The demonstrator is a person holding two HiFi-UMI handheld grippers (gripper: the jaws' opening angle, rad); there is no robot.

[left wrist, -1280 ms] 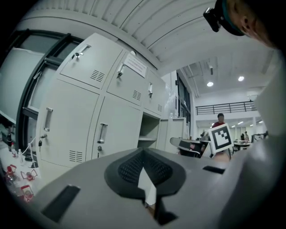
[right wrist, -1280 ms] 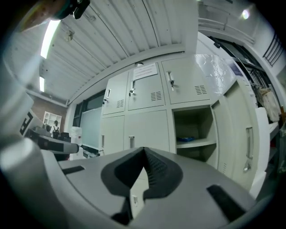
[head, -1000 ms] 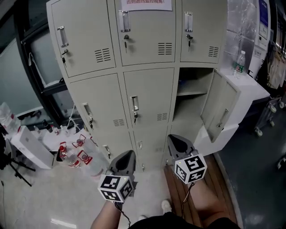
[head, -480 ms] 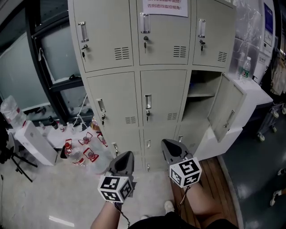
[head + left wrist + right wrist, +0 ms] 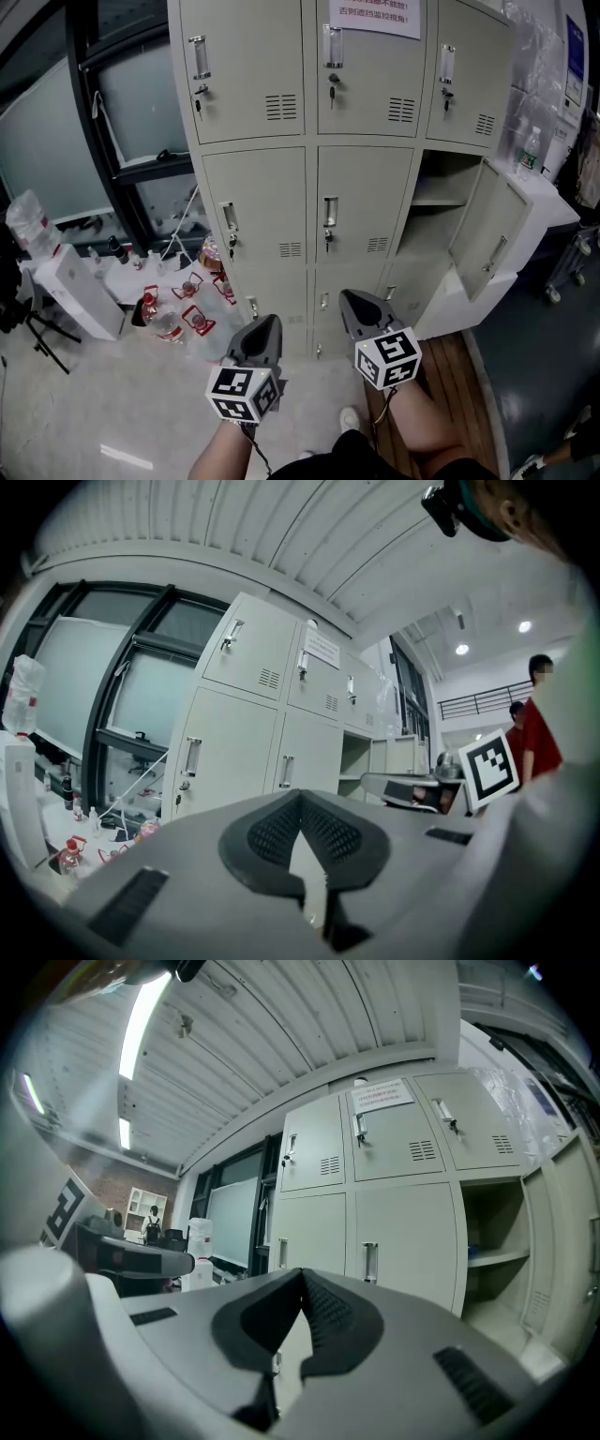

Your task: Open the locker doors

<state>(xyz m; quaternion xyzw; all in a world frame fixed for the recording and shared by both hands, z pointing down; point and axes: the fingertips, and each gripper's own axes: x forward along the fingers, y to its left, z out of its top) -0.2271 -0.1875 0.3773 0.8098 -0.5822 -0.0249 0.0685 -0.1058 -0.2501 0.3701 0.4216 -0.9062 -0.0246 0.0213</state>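
Hovering level, left tongs (image 5: 266,325) and right tongs (image 5: 354,301) both pressed together, empty. Beige steel locker bank (image 5: 272,197) stands ahead, apart; one door (image 5: 487,239) beyond right tongs hangs open. Risk: closed tips sliding off slim chrome handle (image 5: 330,211), leaving that door latched.

Dark-framed windows (image 5: 131,103) stand at left above a pale floor (image 5: 75,412), under a ribbed ceiling (image 5: 281,1026).

Bright, even indoor light; fisheye-bent edges and black corners in both gripper views.
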